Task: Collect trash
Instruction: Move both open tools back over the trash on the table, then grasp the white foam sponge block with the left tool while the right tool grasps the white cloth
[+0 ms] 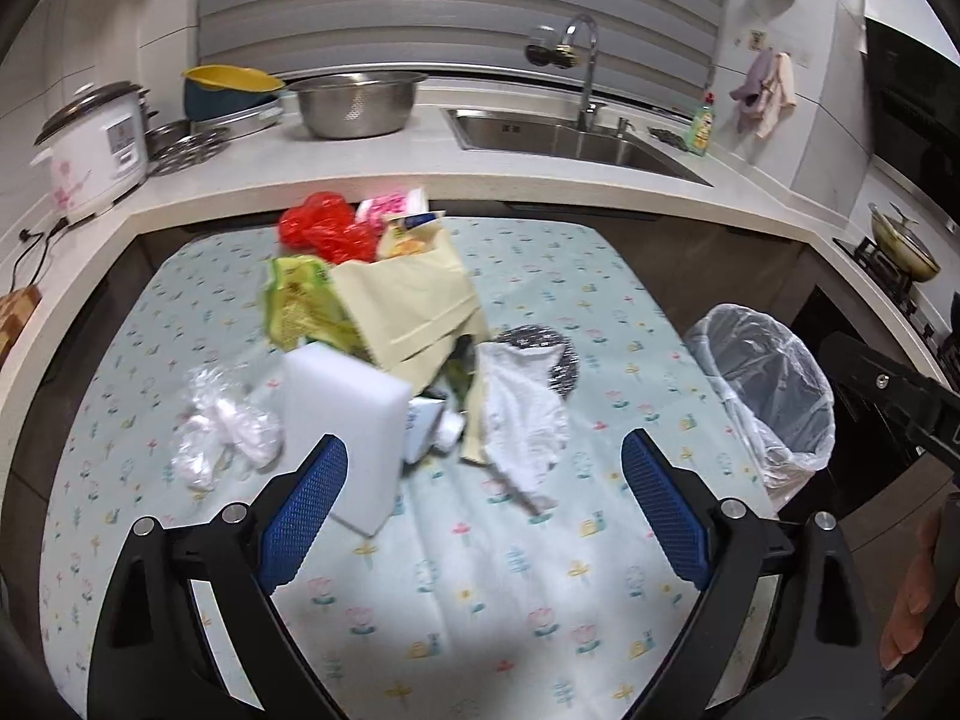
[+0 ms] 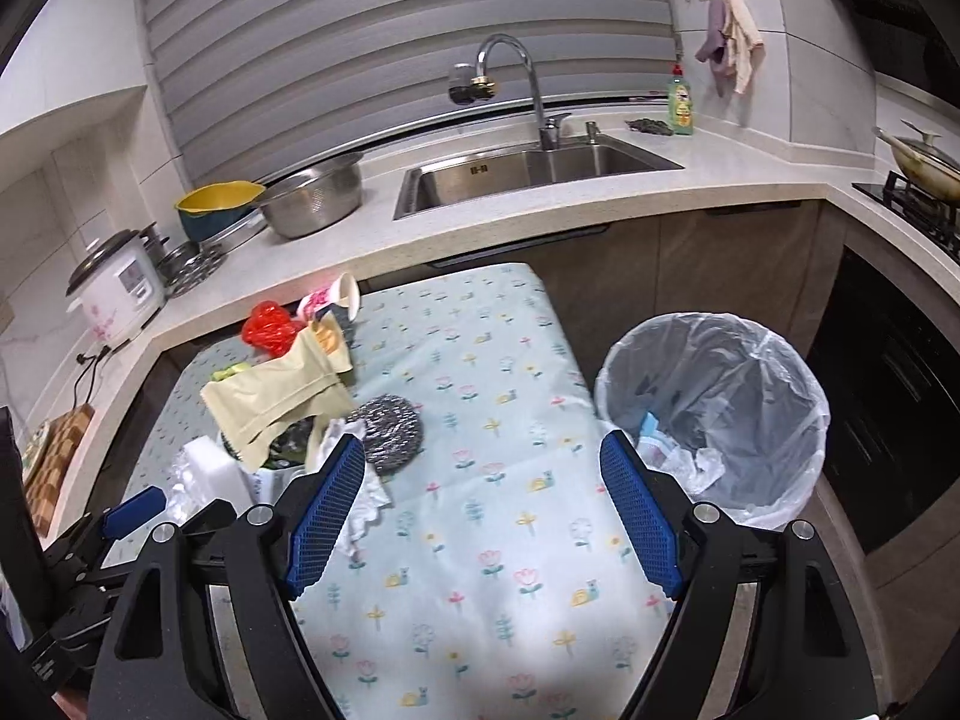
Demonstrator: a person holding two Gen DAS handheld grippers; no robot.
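A heap of trash lies on the flowered tablecloth: a beige pouch, a red plastic bag, a green wrapper, a white sponge block, crumpled clear plastic, a white tissue and a steel scourer. The lined trash bin stands right of the table, with some trash inside. My left gripper is open and empty just before the heap, its left finger by the sponge. My right gripper is open and empty above the cloth, between heap and bin.
The kitchen counter wraps around behind: rice cooker, steel bowl, sink with faucet, dish soap bottle. A stove with a pan is at the right. A chopping board lies on the left counter.
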